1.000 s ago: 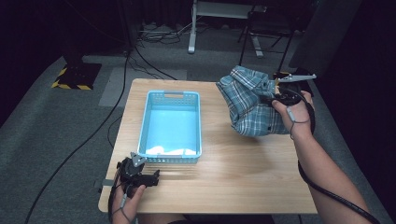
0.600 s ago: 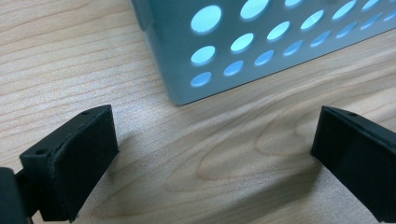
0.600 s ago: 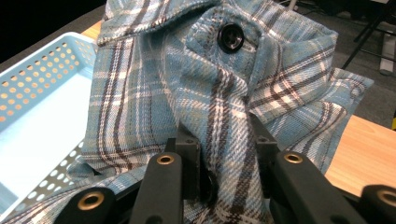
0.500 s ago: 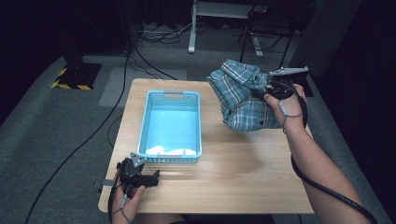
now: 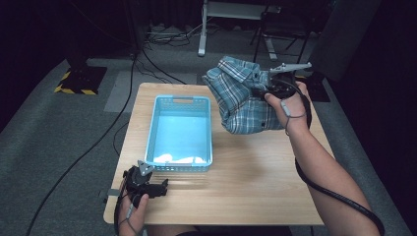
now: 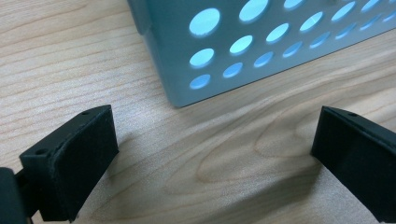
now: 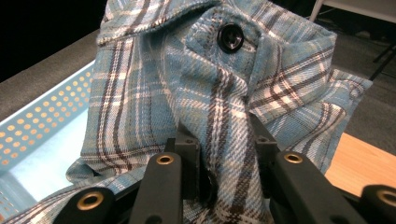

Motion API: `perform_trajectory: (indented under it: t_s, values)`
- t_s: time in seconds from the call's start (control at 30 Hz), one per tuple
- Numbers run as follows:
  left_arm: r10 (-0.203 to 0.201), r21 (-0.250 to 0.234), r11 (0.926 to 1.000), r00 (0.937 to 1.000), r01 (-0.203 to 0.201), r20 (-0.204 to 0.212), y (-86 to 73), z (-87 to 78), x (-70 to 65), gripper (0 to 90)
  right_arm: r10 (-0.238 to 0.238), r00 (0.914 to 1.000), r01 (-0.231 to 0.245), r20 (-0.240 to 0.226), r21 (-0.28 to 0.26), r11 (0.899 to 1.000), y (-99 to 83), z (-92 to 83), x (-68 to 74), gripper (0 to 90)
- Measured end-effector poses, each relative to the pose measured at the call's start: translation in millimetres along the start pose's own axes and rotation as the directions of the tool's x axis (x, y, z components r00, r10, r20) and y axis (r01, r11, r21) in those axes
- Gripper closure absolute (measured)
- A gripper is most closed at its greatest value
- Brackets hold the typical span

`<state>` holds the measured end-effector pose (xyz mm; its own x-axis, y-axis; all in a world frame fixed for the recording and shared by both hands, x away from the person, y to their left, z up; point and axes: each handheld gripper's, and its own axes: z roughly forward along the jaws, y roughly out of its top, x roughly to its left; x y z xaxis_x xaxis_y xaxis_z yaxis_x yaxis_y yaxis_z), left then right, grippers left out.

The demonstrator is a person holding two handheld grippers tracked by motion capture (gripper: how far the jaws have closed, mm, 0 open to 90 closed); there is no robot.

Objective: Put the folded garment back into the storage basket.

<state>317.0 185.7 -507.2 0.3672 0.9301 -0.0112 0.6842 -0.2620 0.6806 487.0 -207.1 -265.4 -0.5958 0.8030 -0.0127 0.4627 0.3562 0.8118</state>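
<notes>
Two claws are working around the blue basket (image 5: 180, 132) on the wooden tabletop (image 5: 246, 182): nearest the person, the left claw (image 5: 158, 187) is resting on the wood just in front of the basket's near wall, its jaws spread wide with nothing between them. Farther off, to the right of the basket, the right claw (image 5: 263, 91) is pinching a fold of the blue plaid shirt (image 5: 241, 98), holding the bunched cloth up while its lower part is touching the tabletop beside the basket.

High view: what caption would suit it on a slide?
Right tongs lift a bunched plaid shirt beside an empty blue basket; left tongs rest open on the wooden table.
</notes>
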Motion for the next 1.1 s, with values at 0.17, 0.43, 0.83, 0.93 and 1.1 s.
perform_trajectory:
  t_s: [0.17,0.43,0.83,0.93,1.1]
  values:
    - [-0.002,0.001,1.0,1.0,0.002,0.001,0.1,0.0,-0.1,0.2,-0.008,0.9999,0.008,-0.01,-0.006,1.0,6.2,4.3,8.3,71.9]
    - [0.001,0.003,1.0,1.0,-0.001,0.0,0.0,-0.2,0.0,0.2,-0.027,0.9989,0.027,-0.037,-0.02,0.999,15.9,12.7,23.1,71.8]
    - [-0.003,0.001,1.0,1.0,0.003,-0.003,0.2,0.1,-0.4,0.2,-0.059,0.9958,0.056,-0.071,-0.034,0.998,24.7,28.7,46.0,71.8]
    - [-0.004,0.002,1.0,1.0,0.004,-0.003,0.4,0.2,-0.3,0.2,-0.058,0.9947,0.054,-0.085,-0.041,0.998,26.0,32.6,51.4,71.7]
    - [-0.002,0.003,1.0,1.0,0.002,-0.002,0.6,0.3,-0.1,0.2,-0.069,0.9927,0.065,-0.099,-0.044,0.997,27.8,38.2,61.0,71.7]
